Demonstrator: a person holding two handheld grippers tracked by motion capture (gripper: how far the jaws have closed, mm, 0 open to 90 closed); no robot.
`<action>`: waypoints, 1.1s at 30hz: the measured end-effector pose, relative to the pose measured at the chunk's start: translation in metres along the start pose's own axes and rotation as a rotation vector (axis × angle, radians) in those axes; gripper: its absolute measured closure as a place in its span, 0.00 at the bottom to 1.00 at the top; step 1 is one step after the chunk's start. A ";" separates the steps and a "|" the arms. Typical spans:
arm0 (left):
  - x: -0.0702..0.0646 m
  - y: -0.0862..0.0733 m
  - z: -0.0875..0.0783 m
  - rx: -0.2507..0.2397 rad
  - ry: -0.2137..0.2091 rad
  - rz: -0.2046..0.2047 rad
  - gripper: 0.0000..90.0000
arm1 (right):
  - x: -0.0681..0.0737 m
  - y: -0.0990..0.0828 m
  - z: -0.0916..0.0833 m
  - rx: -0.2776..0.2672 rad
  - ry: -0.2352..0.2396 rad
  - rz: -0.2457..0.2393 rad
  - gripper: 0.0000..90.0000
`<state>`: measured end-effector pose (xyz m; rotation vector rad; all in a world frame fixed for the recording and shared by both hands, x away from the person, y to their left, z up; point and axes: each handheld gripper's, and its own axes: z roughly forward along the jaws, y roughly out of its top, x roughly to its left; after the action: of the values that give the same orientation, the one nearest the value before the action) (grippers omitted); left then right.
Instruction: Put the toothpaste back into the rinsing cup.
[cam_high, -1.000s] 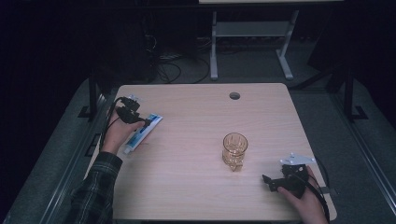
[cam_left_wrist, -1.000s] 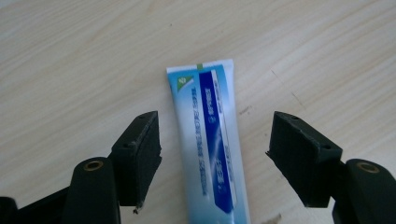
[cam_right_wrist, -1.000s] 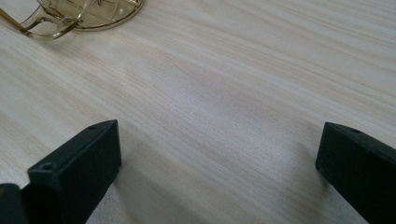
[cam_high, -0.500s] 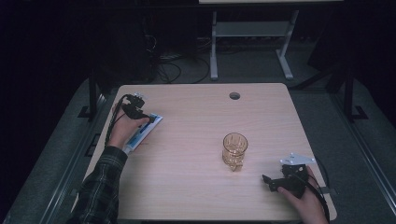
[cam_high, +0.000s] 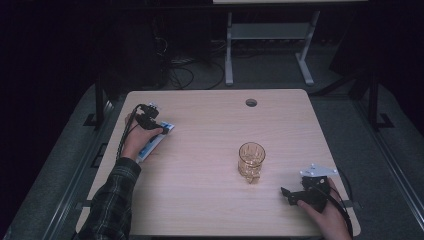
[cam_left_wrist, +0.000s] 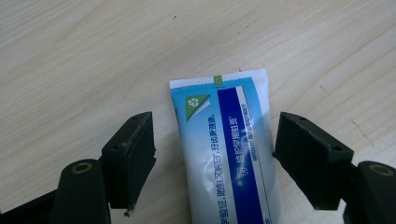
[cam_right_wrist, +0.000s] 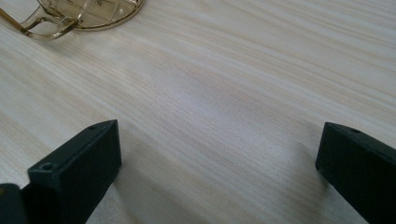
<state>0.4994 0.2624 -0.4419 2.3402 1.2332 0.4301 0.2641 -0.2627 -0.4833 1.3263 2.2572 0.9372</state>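
Observation:
A blue and white toothpaste tube (cam_high: 156, 140) lies flat at the left of the wooden table (cam_high: 210, 125). My left gripper (cam_high: 157, 128) points down over its far end. In the left gripper view the tube (cam_left_wrist: 224, 154) runs up between the two jaws, crimped end away from me. My left gripper (cam_left_wrist: 215, 126) is open, with a gap on each side of the tube. My right gripper (cam_high: 289, 195) rests low at the front right, open, with bare table between its jaws (cam_right_wrist: 219, 135).
An amber glass mug (cam_high: 251, 161) stands right of the middle; its base and handle (cam_right_wrist: 88, 11) lie ahead of the right gripper. A cable hole (cam_high: 251, 102) sits near the table's far edge. Beyond the table are dark floor, cables and a metal stand.
My left gripper has sunk and shifted slightly right over the end of the tube. The right gripper and the mug have kept still.

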 end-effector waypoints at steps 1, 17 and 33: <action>0.000 0.000 0.001 0.002 0.001 0.002 0.32 | 0.000 0.000 0.000 0.000 0.000 0.000 0.00; -0.002 -0.002 0.008 0.037 -0.042 -0.023 0.43 | 0.000 0.000 0.000 0.000 0.000 0.000 0.00; -0.006 0.001 0.001 0.100 -0.031 -0.015 0.70 | 0.000 0.000 0.000 0.000 0.001 -0.002 0.00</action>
<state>0.4971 0.2566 -0.4422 2.4099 1.2842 0.3330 0.2641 -0.2626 -0.4833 1.3241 2.2584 0.9374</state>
